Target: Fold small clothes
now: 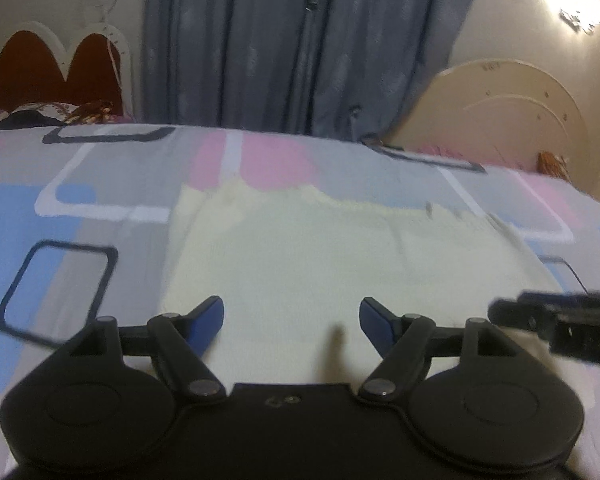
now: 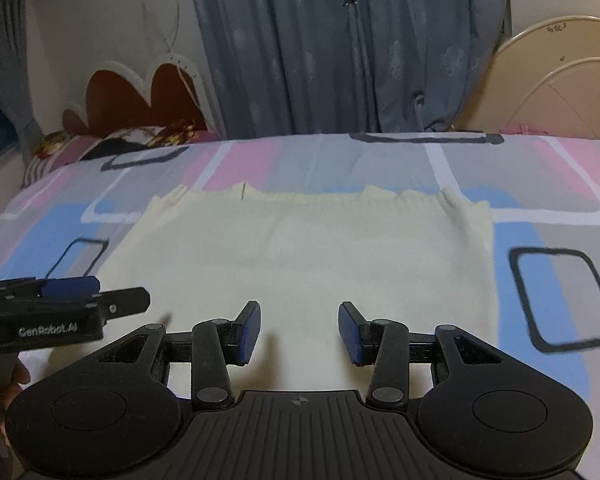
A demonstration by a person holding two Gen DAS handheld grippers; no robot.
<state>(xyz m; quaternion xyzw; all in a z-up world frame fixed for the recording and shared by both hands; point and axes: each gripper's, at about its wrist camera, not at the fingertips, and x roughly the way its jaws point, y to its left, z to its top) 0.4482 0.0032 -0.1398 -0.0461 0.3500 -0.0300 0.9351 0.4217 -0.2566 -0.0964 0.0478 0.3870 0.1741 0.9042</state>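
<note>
One pale cream knitted garment (image 2: pixel 300 248) lies spread flat on a bed, on a bedsheet (image 2: pixel 540 184) patterned with grey, pink and blue blocks and dark and white rounded outlines. Its surface is smooth over the middle, with faint shallow creases. The far edge is ribbed and slightly wavy, puckering near the far right corner in the right wrist view. Its right side runs as a fairly straight line; its left side slants outward toward the near edge. In the left wrist view the same cloth (image 1: pixel 300 248) fills the centre, blurred, with its far edge uneven against a pink block.

The left tool (image 1: pixel 292 318) hangs over the near part of the garment, angled downward, its blue pads (image 1: pixel 214 316) spread wide apart with nothing between them, only cloth below. It is released. Seen from the right wrist view, it (image 2: pixel 72 288) enters from the left at the garment's near left side, and part of a hand (image 2: pixel 16 376) shows beneath it.

The right tool (image 2: pixel 300 332) also tilts down over the near middle of the garment, its pads (image 2: pixel 250 332) parted and gripping nothing. In the left wrist view it (image 1: pixel 512 314) reaches in from the right edge, blurred.

Behind the bed hang blue-grey curtains (image 2: pixel 340 48), with a scalloped red headboard (image 2: pixel 140 96) to the left and a cream rounded one (image 2: pixel 560 76) to the right.
</note>
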